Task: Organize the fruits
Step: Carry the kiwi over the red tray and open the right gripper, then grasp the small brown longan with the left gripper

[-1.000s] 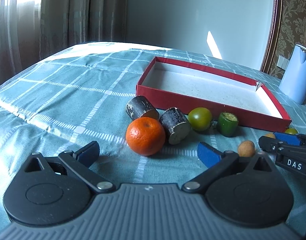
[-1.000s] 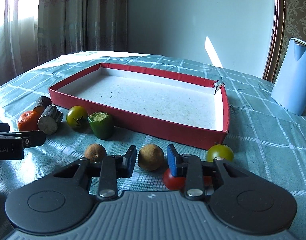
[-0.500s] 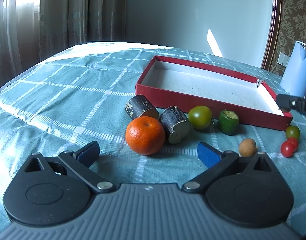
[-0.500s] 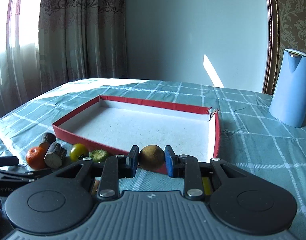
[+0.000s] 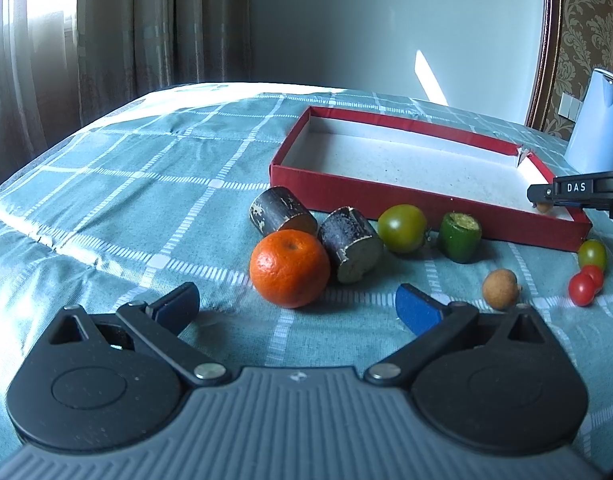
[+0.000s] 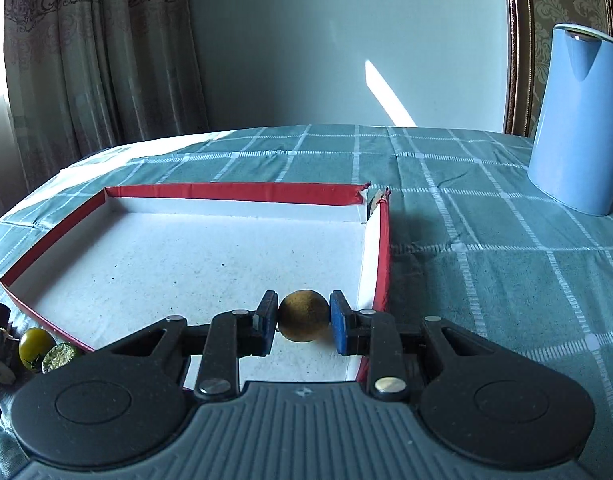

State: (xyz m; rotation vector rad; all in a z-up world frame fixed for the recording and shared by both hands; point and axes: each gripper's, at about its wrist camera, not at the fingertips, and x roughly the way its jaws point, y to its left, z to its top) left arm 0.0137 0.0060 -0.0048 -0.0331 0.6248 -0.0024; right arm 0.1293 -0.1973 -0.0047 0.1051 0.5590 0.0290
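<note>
My right gripper (image 6: pixel 303 322) is shut on a small brown round fruit (image 6: pixel 303 321) and holds it over the near right corner of the red box (image 6: pixel 234 192). In the left wrist view the right gripper (image 5: pixel 542 204) shows at the box's right end (image 5: pixel 426 196). My left gripper (image 5: pixel 296 306) is open and empty, just short of an orange (image 5: pixel 289 268). Beside the orange lie two dark cut cane pieces (image 5: pixel 350 238), a green tomato (image 5: pixel 402 228), a green cut piece (image 5: pixel 459 236), another brown fruit (image 5: pixel 500 284), a small green tomato (image 5: pixel 592 254) and two red cherry tomatoes (image 5: pixel 584 286).
A blue jug (image 6: pixel 576 120) stands on the checked teal cloth (image 6: pixel 486 240) to the right of the box. Curtains (image 6: pixel 86 60) hang behind the table's far left edge. The box floor (image 6: pixel 206 264) is white.
My right gripper has carried the brown fruit from in front of the box to above its near right corner. My left gripper has stayed in place.
</note>
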